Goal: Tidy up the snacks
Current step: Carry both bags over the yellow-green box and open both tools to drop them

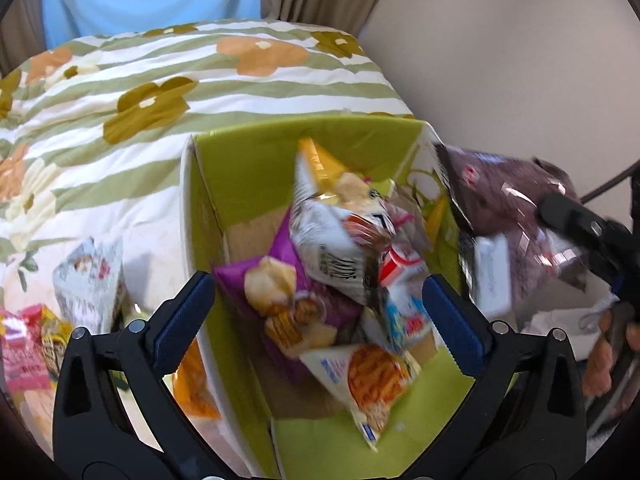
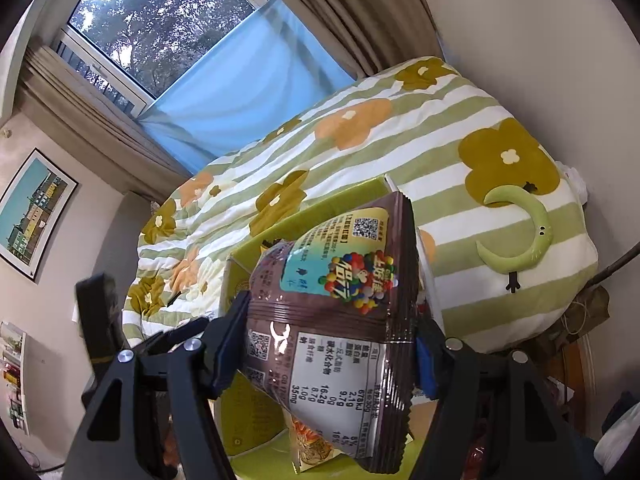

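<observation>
We are over a bed [image 1: 120,92] spread with a green-striped flowered quilt, a window with a blue blind and brown curtains in the upper left of the right wrist view. An open green-lined cardboard box [image 1: 248,168] sits on the quilt at the centre of the left wrist view, holding a loose pile of snack packets [image 1: 320,280]. A white and yellow packet [image 1: 332,220], blurred, is at the top of that pile. Our left gripper [image 1: 320,312] hangs above the box with its fingers spread wide and nothing pinched between them. More packets [image 1: 36,344] lie on the quilt at the lower left. Our right gripper [image 2: 328,352] pinches a brown candy bag [image 2: 340,320] between its fingers, held at the right edge of the box.
</observation>
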Motion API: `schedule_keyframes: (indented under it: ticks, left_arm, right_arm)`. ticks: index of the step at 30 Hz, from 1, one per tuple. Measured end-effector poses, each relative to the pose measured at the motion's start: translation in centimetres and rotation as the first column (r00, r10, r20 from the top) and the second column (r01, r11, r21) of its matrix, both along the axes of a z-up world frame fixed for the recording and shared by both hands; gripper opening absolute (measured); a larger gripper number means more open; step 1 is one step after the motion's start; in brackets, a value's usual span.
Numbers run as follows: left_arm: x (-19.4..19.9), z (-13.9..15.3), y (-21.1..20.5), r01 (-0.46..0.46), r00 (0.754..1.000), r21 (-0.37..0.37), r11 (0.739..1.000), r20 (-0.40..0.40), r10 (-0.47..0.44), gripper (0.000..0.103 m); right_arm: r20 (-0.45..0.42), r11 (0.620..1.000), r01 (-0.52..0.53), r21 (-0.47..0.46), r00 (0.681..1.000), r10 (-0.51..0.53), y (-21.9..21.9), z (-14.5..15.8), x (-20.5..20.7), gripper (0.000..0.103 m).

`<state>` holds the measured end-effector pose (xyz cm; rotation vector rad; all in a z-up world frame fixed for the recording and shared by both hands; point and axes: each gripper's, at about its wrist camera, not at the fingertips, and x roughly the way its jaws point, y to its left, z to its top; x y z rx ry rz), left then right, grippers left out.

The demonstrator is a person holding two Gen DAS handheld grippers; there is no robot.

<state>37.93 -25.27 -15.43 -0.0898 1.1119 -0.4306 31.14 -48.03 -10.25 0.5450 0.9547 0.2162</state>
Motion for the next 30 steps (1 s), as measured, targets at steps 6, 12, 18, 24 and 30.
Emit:
schedule_keyframes:
  ticks: [6,12,18,24,30]
  left_arm:
    - [-2.1,0.7,0.7,0.011,1.000,0.023,1.000,0.026,-0.012,0.102]
    - [-2.2,1.1,1.8,0.005,0.999,0.028,1.000,0.038,-0.006,0.102]
    - [-1.5,1.0,2.6,-0.016,0.999,0.012,1.000,0.032,0.015,0.102]
    - [-1.1,1.2,2.7,-0.019,0.999,0.019,1.000,0.036,0.019,0.102]
    - [-1.6,0.9,2.6,-0.027,0.999,0.024,0.999,0.036,0.027,0.102]
  right_arm:
    - [0.022,0.997,-0.001,-0.080,1.000,0.002,1.3,0.4,0.9,0.065]
    - [0.037,0.989,-0.012,-0.148,0.999,0.018,2.5,0.6,3.1,0.066]
    - [0.026,0.997,-0.008,-0.076,1.000,0.010,2.6,-0.3,5.3,0.069]
    - [-0.003,0.995,0.055,-0.088,0.998,-0.055,2.8,-1.9,6.7,0.103]
    - [0.023,0.970,0.011,-0.243,1.000,-0.005,3.9,-2.0,4.8,0.103]
